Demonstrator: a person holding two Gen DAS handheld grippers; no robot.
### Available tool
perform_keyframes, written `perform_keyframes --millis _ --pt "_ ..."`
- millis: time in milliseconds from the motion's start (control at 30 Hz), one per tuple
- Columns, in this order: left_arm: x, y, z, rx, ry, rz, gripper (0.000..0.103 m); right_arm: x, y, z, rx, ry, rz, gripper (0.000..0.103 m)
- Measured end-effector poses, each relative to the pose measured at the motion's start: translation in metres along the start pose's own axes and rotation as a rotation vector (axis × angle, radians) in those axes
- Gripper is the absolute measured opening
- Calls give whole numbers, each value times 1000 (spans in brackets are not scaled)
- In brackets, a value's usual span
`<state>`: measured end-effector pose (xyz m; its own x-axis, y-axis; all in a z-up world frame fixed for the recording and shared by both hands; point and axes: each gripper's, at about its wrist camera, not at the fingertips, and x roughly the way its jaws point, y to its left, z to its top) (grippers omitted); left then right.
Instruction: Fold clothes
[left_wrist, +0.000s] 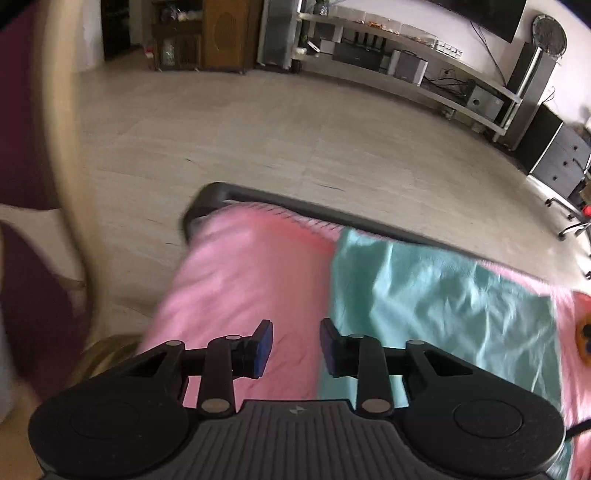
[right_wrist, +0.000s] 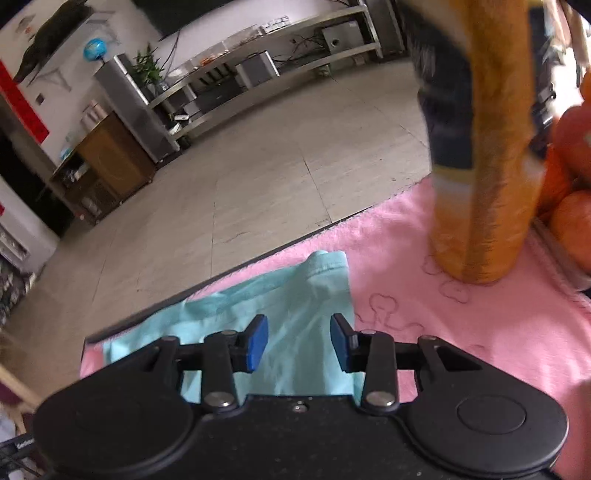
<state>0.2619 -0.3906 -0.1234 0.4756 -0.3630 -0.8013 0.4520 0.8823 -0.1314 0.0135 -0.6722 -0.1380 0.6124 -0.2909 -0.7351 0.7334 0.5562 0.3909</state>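
Note:
A mint-green garment (left_wrist: 443, 295) lies flat and wrinkled on a pink towel (left_wrist: 243, 280) that covers a dark-edged table. My left gripper (left_wrist: 296, 347) hovers over the garment's left edge, open, with nothing between its blue pads. In the right wrist view the same garment (right_wrist: 295, 314) shows its right edge and a hemmed corner. My right gripper (right_wrist: 298, 343) hangs above that part, open and empty.
A tall orange and dark bag (right_wrist: 480, 166) stands on the pink towel (right_wrist: 461, 325) at the right, with oranges (right_wrist: 576, 221) beside it. The table's dark rim (left_wrist: 332, 210) runs along the far side, tiled floor (left_wrist: 258, 129) beyond. A curved wooden chair frame (left_wrist: 62, 147) is at the left.

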Motion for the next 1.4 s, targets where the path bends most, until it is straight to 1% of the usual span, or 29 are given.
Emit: perform_keyframes --millis 33,133,200,233,267,333,467,567,733,833,867,900,933,1033,1100,1200,1300,1333,1400 --pt "9 -3 6 1 2 -13 25 8 -1 0 -2 -7 -7 37" --pt "25 -22 18 56 -28 -22 24 27 -5 1 -24 -19 -44 37" --pt "34 -33 23 102 -27 -21 21 34 -8 1 -29 -25 -64 37" --pt "38 -39 26 124 -26 -20 20 36 -12 2 -20 -28 -58 37" --pt "44 -44 28 137 -22 -6 17 38 -15 2 -11 -32 -53 37" --pt "53 -49 32 139 -11 5 12 41 -21 2 6 -39 -41 37" --pt "66 -58 35 174 20 -1 13 42 -25 1 10 -43 -9 38" --pt "70 -62 32 202 17 12 15 43 -25 1 1 -42 8 39" --pt "77 -66 32 242 13 60 21 45 -27 1 -16 -37 26 40" --pt "85 -69 31 273 26 84 20 45 -29 0 -28 -43 23 40" --pt "88 -71 30 282 31 92 14 46 -31 1 -24 -42 23 40" --pt "92 -73 29 292 35 100 12 46 -32 1 -18 -42 22 40" --pt "91 -75 27 306 23 104 7 46 -34 2 -13 -42 22 40" --pt "86 -76 23 324 0 115 0 45 -37 2 -15 -46 18 40" --pt "76 -72 23 315 -39 106 0 43 -38 2 -16 -51 17 40" --pt "55 -59 31 275 -106 99 0 40 -39 3 -22 -60 9 40" --pt "42 -40 41 237 -154 123 0 38 -40 4 -23 -67 0 41" --pt "41 -34 43 229 -146 120 0 39 -40 5 -20 -67 -4 42" --pt "43 -34 41 230 -111 82 1 43 -41 6 -18 -64 -15 44"
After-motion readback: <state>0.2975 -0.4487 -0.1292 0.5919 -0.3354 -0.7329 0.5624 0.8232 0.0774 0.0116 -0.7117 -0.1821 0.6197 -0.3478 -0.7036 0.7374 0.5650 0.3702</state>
